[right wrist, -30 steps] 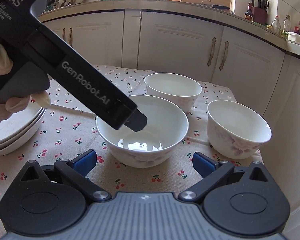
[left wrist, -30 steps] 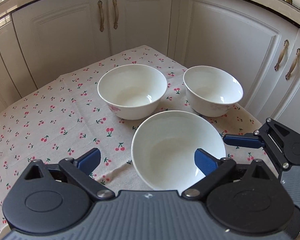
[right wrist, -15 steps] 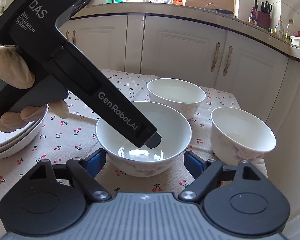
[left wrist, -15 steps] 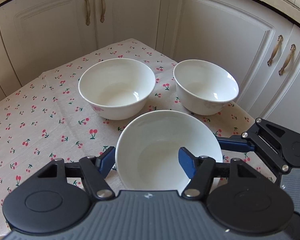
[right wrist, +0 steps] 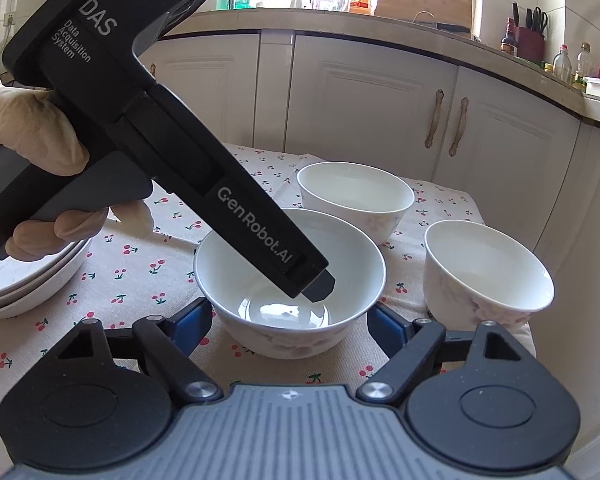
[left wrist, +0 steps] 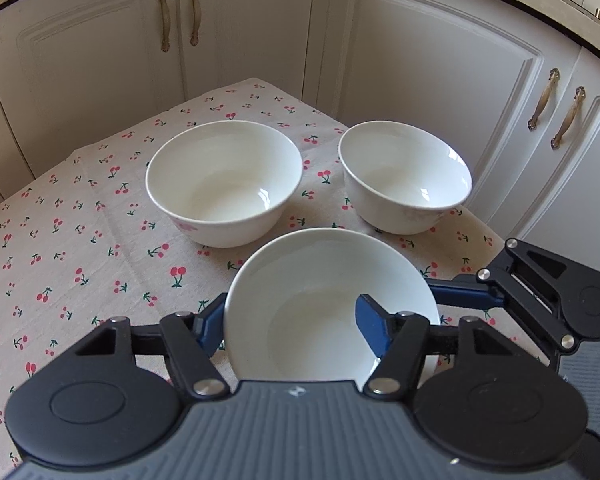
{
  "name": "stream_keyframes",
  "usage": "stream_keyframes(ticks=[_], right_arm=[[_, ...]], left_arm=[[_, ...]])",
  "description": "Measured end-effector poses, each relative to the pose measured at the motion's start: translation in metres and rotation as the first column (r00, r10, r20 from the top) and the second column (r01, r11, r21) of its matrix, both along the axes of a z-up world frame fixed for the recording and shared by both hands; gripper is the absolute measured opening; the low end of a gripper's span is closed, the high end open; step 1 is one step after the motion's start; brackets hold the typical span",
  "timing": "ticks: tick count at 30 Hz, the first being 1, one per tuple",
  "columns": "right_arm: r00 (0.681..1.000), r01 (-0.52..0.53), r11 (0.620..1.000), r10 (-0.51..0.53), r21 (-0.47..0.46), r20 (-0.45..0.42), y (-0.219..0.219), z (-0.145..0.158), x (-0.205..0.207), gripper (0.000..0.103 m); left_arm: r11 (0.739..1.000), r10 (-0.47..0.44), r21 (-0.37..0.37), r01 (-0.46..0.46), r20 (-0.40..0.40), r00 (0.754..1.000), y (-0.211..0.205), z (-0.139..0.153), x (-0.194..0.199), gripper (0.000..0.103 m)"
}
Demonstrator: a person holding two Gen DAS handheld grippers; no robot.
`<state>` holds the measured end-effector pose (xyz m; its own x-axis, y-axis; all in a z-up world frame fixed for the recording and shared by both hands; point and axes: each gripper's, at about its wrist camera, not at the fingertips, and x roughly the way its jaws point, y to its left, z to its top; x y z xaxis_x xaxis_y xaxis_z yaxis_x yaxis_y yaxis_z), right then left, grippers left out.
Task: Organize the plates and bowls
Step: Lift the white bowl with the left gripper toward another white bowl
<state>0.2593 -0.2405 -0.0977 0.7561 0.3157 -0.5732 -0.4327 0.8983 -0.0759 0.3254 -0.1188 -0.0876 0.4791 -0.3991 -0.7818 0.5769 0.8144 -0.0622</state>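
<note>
1. The nearest round white ceramic bowl (left wrist: 320,312) sits on the cherry-print cloth tabletop (left wrist: 80,248), in front of two more white bowls (left wrist: 224,182) (left wrist: 404,182).
2. The left gripper (left wrist: 292,330) pinches its left wall, one blue jaw inside, one outside.
3. The right gripper (right wrist: 290,322) has its jaws spread wide, straddling the same bowl without touching.
4. Stacked white plates (right wrist: 28,284) lie at the left.

White bowls (left wrist: 224,184); beige tablecloth (left wrist: 80,248) — red cherry print; cream cabinets (left wrist: 420,60)

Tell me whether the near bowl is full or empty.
Empty: the near bowl shows a bare, glossy white bottom, with only the left claw straddling its wall.
</note>
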Motion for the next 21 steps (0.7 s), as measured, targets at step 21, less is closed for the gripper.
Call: stream_keyframes(ticks=[21], right_arm=[[0.997, -0.071, 0.997, 0.071, 0.0, -0.02, 0.002, 0.026, -0.053, 0.088]], left_arm=[[1.0, 0.021, -0.022, -0.021, -0.004, 1.0, 0.011, 0.019, -0.068, 0.066]])
